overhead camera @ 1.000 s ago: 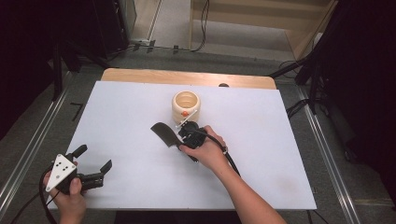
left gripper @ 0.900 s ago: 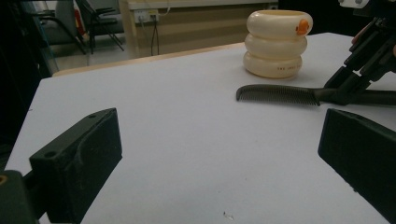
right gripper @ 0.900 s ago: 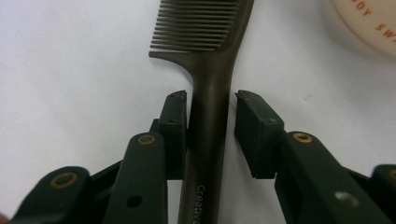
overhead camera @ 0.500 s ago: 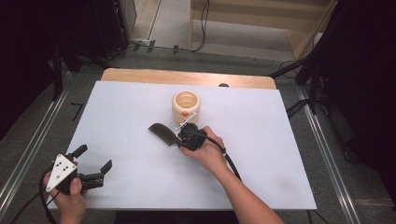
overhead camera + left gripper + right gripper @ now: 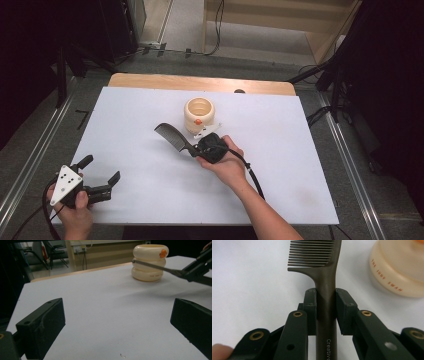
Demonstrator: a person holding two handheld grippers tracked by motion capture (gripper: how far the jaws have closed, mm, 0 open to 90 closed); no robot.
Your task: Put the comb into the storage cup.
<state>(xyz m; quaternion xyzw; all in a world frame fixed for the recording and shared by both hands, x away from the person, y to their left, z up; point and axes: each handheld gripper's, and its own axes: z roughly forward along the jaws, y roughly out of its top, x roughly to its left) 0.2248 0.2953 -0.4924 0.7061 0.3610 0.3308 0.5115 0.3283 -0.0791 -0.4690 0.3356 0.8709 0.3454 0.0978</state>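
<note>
My right gripper (image 5: 194,149) is shut on the handle of a dark brown comb (image 5: 170,136) near the middle of the white table (image 5: 280,150). In the right gripper view both pads clamp the comb (image 5: 325,277) just below its teeth, which point away from the hand. The comb (image 5: 155,266) hangs slightly above the table, level, in front of a cream ringed pot (image 5: 199,112) with an orange dot. My left gripper (image 5: 101,168) rests at the front left corner, open, with nothing between its jaws (image 5: 117,322).
The cream pot (image 5: 399,267) stands just beyond and to the right of the comb's teeth. A wooden strip (image 5: 200,82) runs along the table's far edge. Metal rails (image 5: 355,165) flank the table on both sides.
The right hand has shifted a little to the left and lifted the comb slightly off the table. The left gripper has stayed put.
</note>
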